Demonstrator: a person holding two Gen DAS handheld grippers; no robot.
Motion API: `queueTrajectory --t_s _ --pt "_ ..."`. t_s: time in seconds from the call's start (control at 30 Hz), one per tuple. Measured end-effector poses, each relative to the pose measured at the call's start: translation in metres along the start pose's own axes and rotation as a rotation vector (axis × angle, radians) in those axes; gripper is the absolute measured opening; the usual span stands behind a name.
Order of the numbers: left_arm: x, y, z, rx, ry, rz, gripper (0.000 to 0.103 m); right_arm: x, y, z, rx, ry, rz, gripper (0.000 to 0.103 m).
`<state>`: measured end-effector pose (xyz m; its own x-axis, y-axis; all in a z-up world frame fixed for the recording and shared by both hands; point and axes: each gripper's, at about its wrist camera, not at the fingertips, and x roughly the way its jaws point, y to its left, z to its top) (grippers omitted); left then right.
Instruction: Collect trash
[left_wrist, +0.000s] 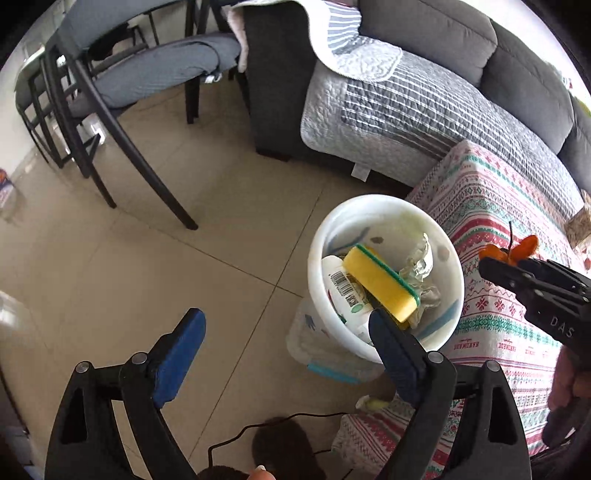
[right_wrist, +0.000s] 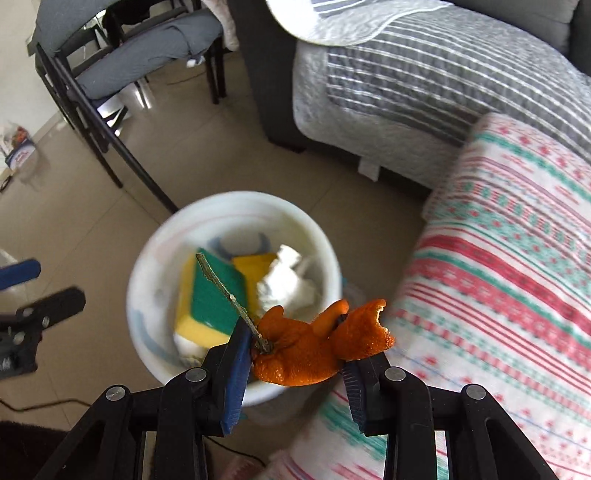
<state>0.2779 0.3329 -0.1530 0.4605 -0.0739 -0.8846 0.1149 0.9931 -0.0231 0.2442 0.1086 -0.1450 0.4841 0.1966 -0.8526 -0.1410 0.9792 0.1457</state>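
My right gripper is clenched on an orange peel with a thin stem, low centre of frame, just short of the white bin. It looks light, limp and tear-prone, so I'd hold the thick middle. My left gripper hangs released.

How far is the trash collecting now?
Done: the white bin already holds a sponge, a bottle and crumpled paper. In hand: the right gripper grips an orange peel near the bin. Left: dropping it in. The left gripper is open.
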Motion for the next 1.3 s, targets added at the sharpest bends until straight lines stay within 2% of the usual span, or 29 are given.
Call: queueTrajectory --t_s 0.07,0.1,0.13,0.2,0.3,0.37,0.43,0.47,0.53,0.6,0.7,0.87,1.03,1.13,1.3 --pt "-0.003 0.003 -0.001 -0.003 -0.004 0.001 0.092 0.004 0.005 0.006 0.014 -0.017 0.027 0.043" --pt "-0.004 0.003 -0.001 -0.003 -0.006 0.001 0.092 0.004 0.006 0.009 0.023 -0.031 0.050 0.047" --pt "-0.005 0.004 -0.003 -0.004 -0.007 0.002 0.092 0.005 0.007 0.011 0.034 -0.040 0.066 0.059" --pt "-0.009 0.001 -0.006 0.000 -0.008 0.004 0.092 -0.001 0.008 0.013 0.057 -0.069 0.082 0.069" --pt "-0.024 -0.010 -0.012 0.026 -0.037 -0.003 0.092 -0.015 0.012 0.014 0.065 -0.083 0.066 0.069" --pt "-0.041 -0.021 -0.019 0.042 -0.074 -0.013 0.092 -0.031 0.010 0.012 0.082 -0.075 0.017 0.071" --pt "-0.058 -0.034 -0.027 0.053 -0.099 -0.037 0.092 -0.054 0.009 0.004 0.092 -0.084 -0.052 0.079" --pt "-0.068 -0.040 -0.031 0.058 -0.114 -0.053 0.092 -0.070 0.008 -0.003 0.098 -0.103 -0.077 0.081" --pt "-0.089 -0.054 -0.042 0.070 -0.153 -0.073 0.097 -0.101 0.005 -0.018 0.117 -0.142 -0.117 0.089" --pt "-0.108 -0.069 -0.058 0.083 -0.200 -0.087 0.103 -0.133 0.002 -0.037 0.133 -0.178 -0.167 0.092" --pt "-0.129 -0.093 -0.078 0.125 -0.241 -0.089 0.103 -0.171 -0.001 -0.067 0.142 -0.237 -0.242 0.100" --pt "-0.151 -0.122 -0.107 0.178 -0.284 -0.102 0.103 -0.218 -0.005 -0.129 0.195 -0.309 -0.388 0.101" --pt "-0.166 -0.136 -0.127 0.204 -0.316 -0.120 0.103 -0.246 -0.016 -0.184 0.278 -0.354 -0.474 0.101" --pt "-0.170 -0.141 -0.132 0.208 -0.323 -0.133 0.103 -0.256 -0.025 -0.203 0.309 -0.349 -0.507 0.101" --pt "-0.175 -0.149 -0.138 0.220 -0.341 -0.132 0.103 -0.268 -0.041 -0.223 0.382 -0.366 -0.514 0.101"
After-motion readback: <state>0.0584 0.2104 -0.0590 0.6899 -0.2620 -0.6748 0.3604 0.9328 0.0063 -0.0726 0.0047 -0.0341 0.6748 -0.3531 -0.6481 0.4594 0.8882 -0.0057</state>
